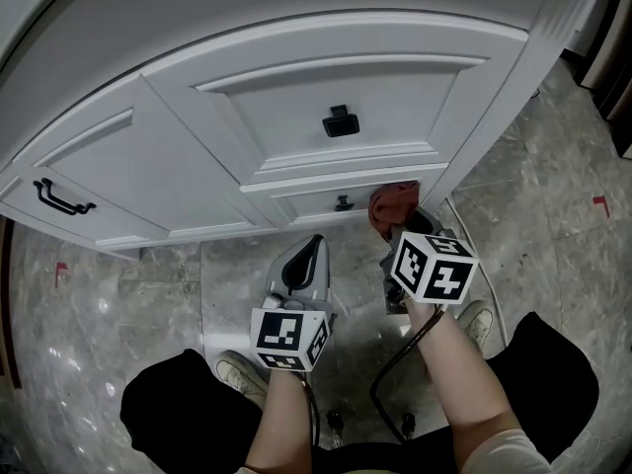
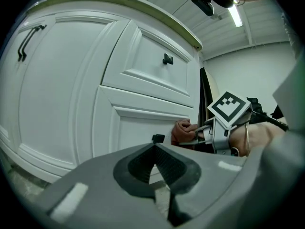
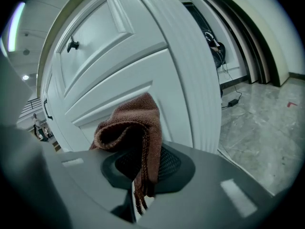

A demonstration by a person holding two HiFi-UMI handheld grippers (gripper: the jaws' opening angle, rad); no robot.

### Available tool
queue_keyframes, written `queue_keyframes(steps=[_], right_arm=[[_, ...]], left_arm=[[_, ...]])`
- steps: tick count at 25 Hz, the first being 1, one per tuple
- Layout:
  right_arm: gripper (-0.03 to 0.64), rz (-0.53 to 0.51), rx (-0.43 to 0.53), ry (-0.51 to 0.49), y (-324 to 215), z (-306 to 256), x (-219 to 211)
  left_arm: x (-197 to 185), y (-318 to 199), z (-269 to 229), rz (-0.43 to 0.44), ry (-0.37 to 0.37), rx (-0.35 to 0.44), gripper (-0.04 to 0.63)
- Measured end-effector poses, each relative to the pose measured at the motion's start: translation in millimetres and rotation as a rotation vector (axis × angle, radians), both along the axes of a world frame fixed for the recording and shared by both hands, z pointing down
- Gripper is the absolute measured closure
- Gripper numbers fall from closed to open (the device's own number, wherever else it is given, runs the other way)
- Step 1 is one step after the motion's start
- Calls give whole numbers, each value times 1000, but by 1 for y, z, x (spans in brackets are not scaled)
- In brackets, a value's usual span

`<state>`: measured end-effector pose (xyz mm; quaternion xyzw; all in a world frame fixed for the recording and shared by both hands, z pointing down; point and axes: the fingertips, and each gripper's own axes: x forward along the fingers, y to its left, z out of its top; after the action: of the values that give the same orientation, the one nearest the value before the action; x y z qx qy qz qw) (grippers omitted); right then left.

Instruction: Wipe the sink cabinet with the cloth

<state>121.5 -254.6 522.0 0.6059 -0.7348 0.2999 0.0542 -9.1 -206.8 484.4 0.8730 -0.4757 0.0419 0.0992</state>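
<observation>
The white sink cabinet (image 1: 296,117) curves across the top of the head view. A reddish-brown cloth (image 1: 392,205) is pressed to the low drawer panel near the cabinet's right corner post. My right gripper (image 1: 400,233) is shut on the cloth. In the right gripper view the cloth (image 3: 131,128) bunches over the jaws of the right gripper (image 3: 138,175) and touches the cabinet (image 3: 124,70). My left gripper (image 1: 308,257) hangs shut and empty a little left of it, off the cabinet. From the left gripper view I see its shut tips (image 2: 155,149), the cloth (image 2: 183,131) and the cabinet (image 2: 71,104).
Black knobs sit on the upper drawer (image 1: 341,121) and the lower drawer (image 1: 343,203). A black bar handle (image 1: 59,198) is on the left door. Grey marble floor (image 1: 553,225) lies below, with the person's shoes (image 1: 237,371) and a cable (image 1: 390,393) by my feet.
</observation>
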Motion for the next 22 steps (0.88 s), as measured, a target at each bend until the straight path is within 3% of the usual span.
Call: queue_keyframes(steps=[9,14,17,22], right_arm=[[539,45,-7,52,8,-2,33],[540,106,-31,115,19,11,50],[538,69,-34,117,24,23,32],[538,-69,-53,121,22,44,-43]], left_arm=[[38,-2,-6,59,16,30,595],[38,3,6,82,-13,12,595],[21,3,12,52,-4,-6,595],[-24,-1,17,-44,24,-31,595]])
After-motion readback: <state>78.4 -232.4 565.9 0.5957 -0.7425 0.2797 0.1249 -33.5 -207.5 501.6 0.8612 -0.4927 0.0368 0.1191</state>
